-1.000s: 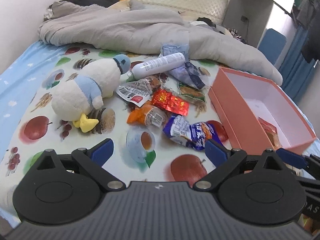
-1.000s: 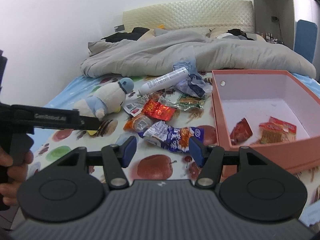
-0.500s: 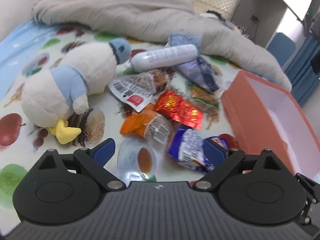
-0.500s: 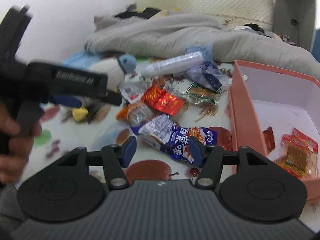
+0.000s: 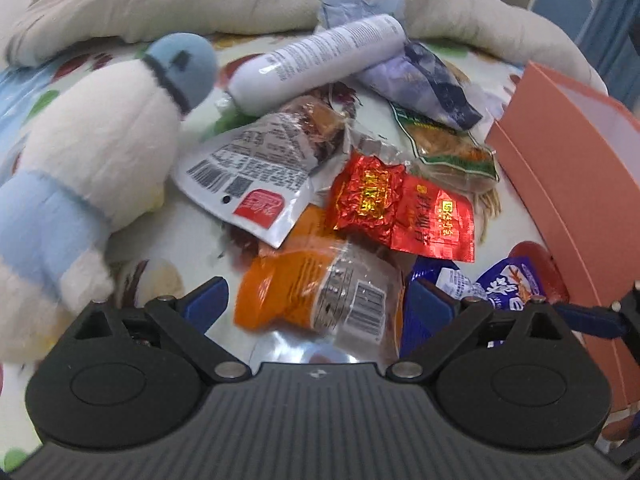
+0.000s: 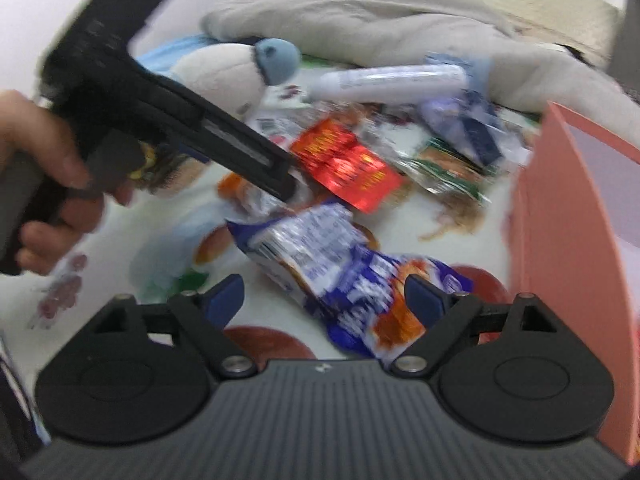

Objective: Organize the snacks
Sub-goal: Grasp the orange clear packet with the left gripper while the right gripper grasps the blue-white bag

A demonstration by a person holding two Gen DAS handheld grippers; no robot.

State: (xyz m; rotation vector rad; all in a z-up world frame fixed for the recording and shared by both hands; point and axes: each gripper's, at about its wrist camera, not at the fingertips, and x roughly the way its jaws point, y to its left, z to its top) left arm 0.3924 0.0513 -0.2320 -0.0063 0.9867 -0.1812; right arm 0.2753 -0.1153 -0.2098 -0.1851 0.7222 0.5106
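Left gripper (image 5: pixel 318 300): jaws spread wide and holding nothing, low over the snack pile, with the orange packet (image 5: pixel 316 294) lying between its blue fingertips (image 5: pixel 206 300).
Right gripper (image 6: pixel 324 298): released, jaws wide apart, with the blue-and-white snack bag (image 6: pixel 340 280) lying between its tips; contact cannot be judged through the blur.
Left hand (image 6: pixel 44 176): wrapped around the handle of the left tool at the left edge of the right wrist view.
Snack pile: spread on the fruit-print bedsheet (image 5: pixel 168 240), to the left of the box.
Red foil packet (image 5: pixel 404 210): just beyond the orange packet, overlapping its far edge.
White barcode pouch (image 5: pixel 256 168): beside the plush toy, its corner over the orange packet.
Green-edged packet (image 5: pixel 452 148): near the box's corner.
Dark blue wrapper (image 5: pixel 424 84): beyond the green-edged packet, touching the tube.
Orange box (image 5: pixel 568 184): open, at the right of the pile; its inside is hidden from these angles.
White tube (image 5: pixel 320 62): lying on its side at the far end of the pile.
Plush toy (image 5: pixel 104 148): on the left, white with a blue head.
Grey blanket (image 5: pixel 200 0): heaped at the back.
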